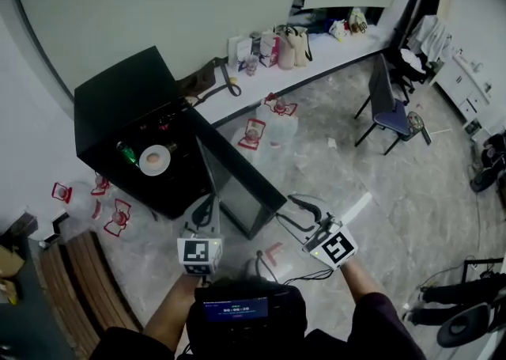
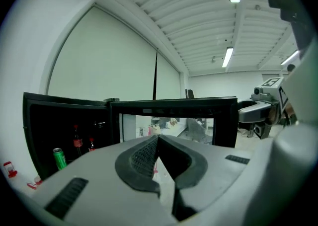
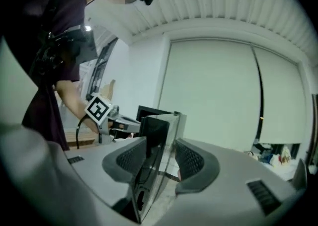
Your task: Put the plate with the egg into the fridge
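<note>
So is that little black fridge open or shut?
Open. Its glass door stands swung out from the fridge, and the plate and green can inside are in plain sight.

The fridge (image 1: 118, 101) is black. The plate (image 1: 149, 167) is white and the egg (image 1: 156, 161) pale tan. The can (image 2: 59, 158) is green, and the dark bottles (image 2: 77, 143) have red caps. The left hand-held gripper (image 2: 158, 140) and right hand-held gripper (image 3: 161, 158) are grey with black ribbed pads (image 2: 141, 158). Their cubes (image 1: 199, 252) carry black-and-white square markers. The floor (image 1: 379, 168) is mottled grey.

No legible txt; chest display (image 1: 228, 308) digits too blurry.
</note>
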A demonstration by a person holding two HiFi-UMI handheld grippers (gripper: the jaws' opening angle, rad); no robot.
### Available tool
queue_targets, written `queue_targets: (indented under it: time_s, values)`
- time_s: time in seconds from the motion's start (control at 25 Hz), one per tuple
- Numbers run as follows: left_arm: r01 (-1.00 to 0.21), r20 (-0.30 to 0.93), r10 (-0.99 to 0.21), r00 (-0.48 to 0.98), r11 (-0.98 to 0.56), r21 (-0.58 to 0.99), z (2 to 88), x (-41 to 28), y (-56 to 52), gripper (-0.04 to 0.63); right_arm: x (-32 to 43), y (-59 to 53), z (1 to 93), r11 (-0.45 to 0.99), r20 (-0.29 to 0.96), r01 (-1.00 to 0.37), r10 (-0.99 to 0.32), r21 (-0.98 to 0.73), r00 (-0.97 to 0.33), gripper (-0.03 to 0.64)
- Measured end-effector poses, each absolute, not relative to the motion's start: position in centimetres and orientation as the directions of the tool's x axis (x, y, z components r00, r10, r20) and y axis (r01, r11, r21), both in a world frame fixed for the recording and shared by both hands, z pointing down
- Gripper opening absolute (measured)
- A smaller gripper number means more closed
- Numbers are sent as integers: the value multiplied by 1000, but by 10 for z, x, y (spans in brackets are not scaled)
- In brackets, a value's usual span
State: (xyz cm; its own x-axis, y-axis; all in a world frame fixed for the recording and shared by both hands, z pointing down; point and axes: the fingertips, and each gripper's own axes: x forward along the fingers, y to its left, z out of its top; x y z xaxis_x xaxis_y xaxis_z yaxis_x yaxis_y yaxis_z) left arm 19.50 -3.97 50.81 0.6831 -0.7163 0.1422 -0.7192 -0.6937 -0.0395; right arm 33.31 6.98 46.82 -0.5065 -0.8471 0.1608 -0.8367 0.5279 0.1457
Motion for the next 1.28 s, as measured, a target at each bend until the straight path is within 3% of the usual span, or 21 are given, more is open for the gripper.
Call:
queue_targets:
  time_s: [0.12, 0.56, 0.76, 1.04, 1.28]
  values:
    - [-765, 158, -761, 629, -642, -50, 511, 172, -40, 8, 305, 77, 468, 608, 155, -777, -793, 160, -589, 138]
    - [-911, 184, -897, 401, -412, -23, 520, 70, -26, 8, 202, 79, 464, 767, 69, -622, -637, 158, -768, 110]
    - [-946, 195, -929, 315, -325, -22, 524, 17, -24, 8, 137, 68, 470, 794, 64, -603, -608, 75, -792, 100]
    - [-965, 182, -950, 254, -261, -16, 522, -52, -34, 8, 41, 34, 460, 806, -7, -564, -572, 179, -820, 84]
    - [-967, 137, -959, 247, -253, -23, 515, -101, -52, 8, -13, -12, 473, 792, 49, -599, -607, 117, -793, 69]
